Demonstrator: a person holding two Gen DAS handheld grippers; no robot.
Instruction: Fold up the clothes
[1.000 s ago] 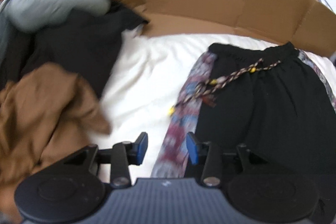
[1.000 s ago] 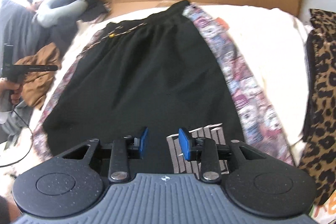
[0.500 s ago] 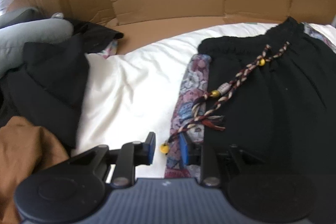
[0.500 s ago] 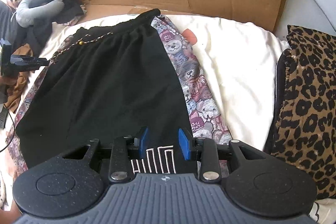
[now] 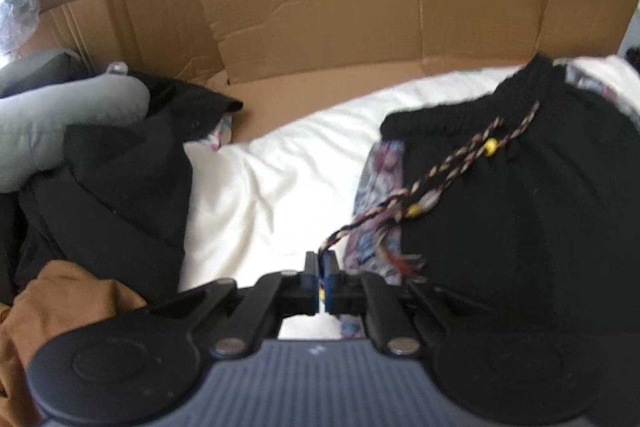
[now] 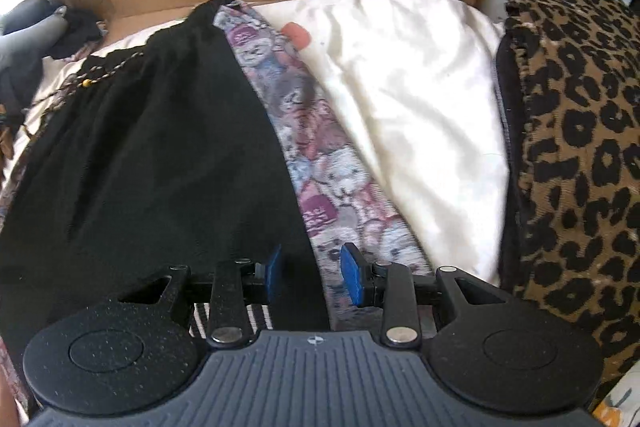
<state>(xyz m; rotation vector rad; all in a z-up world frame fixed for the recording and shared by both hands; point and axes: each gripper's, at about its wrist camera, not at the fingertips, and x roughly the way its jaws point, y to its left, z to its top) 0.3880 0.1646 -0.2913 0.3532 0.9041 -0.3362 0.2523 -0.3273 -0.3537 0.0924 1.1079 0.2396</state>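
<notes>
**A:** so where's the black skirt at?

**B:** flat on the white bed sheet, waistband toward the cardboard. There's a teddy-print cloth peeking out from under the skirt on both sides.

**A:** and the claws?

**B:** left claw is pinched together on the braided drawstring that runs off the skirt's waistband, a yellow bead showing between the pads. Right claw is spread apart, over the skirt's edge by the teddy cloth, gripping nothing.

**A:** other stuff?

**B:** leopard-print cushion past the sheet, away from the skirt. Dark clothes and a brown garment piled across from the skirt's drawstring side.
</notes>
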